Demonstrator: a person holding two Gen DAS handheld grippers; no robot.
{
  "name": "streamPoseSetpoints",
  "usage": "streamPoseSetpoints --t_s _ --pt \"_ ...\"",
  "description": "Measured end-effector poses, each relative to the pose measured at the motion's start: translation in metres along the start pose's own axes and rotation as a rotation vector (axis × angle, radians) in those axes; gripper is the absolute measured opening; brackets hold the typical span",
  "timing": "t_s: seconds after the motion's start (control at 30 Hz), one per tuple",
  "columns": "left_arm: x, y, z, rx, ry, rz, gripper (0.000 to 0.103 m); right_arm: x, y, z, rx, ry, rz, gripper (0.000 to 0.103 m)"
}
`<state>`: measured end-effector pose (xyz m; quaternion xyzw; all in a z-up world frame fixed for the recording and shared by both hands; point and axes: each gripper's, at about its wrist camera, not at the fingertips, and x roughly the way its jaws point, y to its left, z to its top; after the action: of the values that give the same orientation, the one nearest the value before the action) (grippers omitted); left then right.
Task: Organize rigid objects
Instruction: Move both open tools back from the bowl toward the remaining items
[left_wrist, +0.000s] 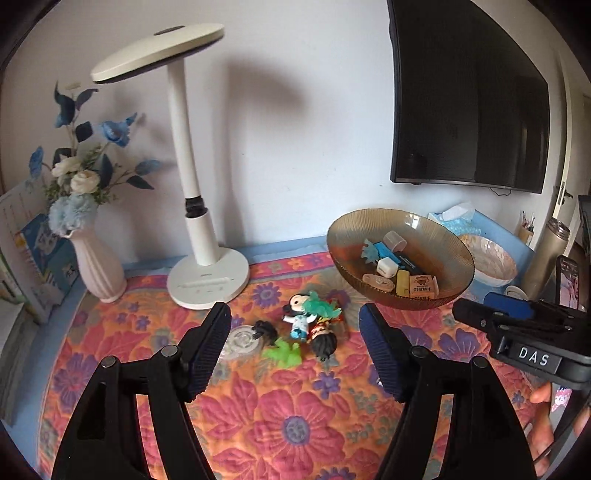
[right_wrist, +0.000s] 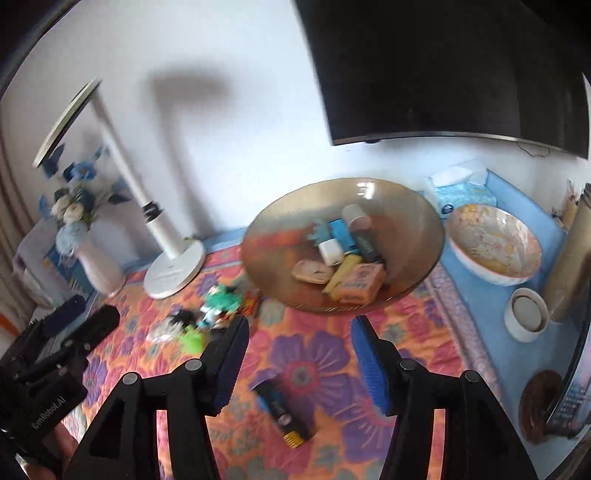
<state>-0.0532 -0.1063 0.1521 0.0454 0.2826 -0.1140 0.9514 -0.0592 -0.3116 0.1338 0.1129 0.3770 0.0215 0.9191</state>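
Left wrist view: the left gripper (left_wrist: 295, 350) hangs over the floral quilt (left_wrist: 258, 413) with its jaws apart and nothing between the blue pads. Just beyond the tips lies a cluster of toys: a mouse figure (left_wrist: 298, 317), a dark-haired doll (left_wrist: 322, 338), a green toy (left_wrist: 284, 352), a small black piece (left_wrist: 264, 330) and a clear round disc (left_wrist: 242, 339). Right of them stands an amber glass bowl (left_wrist: 351, 236) holding a white cube (left_wrist: 387, 266), a yellow bar (left_wrist: 403, 282), an orange carton (left_wrist: 424, 288) with print too small to read, and other small items. The right gripper (left_wrist: 491, 314) enters from the right edge; its label reads "DAS". Behind stand a white lamp (left_wrist: 192, 177), a vase (left_wrist: 99, 269) of blue and white flowers, and a dark TV (left_wrist: 469, 96).

Right wrist view, blurred: the right gripper (right_wrist: 299, 354) is also parted and empty. Below and between its fingers a black tube (right_wrist: 280, 410) with a yellow end lies on the quilt, untouched; its label is unreadable. The bowl sits just ahead. The other gripper's body at lower left bears "GenRobot.AI". Farther right are a patterned bowl (right_wrist: 495, 243), a white cup (right_wrist: 526, 314) and a tissue pack (right_wrist: 461, 188).
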Motion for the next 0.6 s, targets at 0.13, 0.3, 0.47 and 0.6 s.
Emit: streamPoseSetpoints --t_s 0.13,0.3,0.47,0.6 --pt "-0.016 0.02 -0.015 -0.037 -0.005 0.025 0.07 -0.001 0.026 -0.019 -0.045 0.012 0.032 0.058" --pt "-0.011 0.042 -0.049 -0.056 0.022 0.109 0.07 0.017 0.051 -0.053 -0.139 0.031 0.024 0.059" --pt "0.009 0.055 -0.085 -0.048 0.082 0.184 0.07 0.044 0.059 -0.082 -0.192 0.079 0.019 0.059" --pt "0.029 0.063 -0.105 -0.059 0.13 0.191 0.07 0.056 0.059 -0.092 -0.202 0.088 0.021 0.059"
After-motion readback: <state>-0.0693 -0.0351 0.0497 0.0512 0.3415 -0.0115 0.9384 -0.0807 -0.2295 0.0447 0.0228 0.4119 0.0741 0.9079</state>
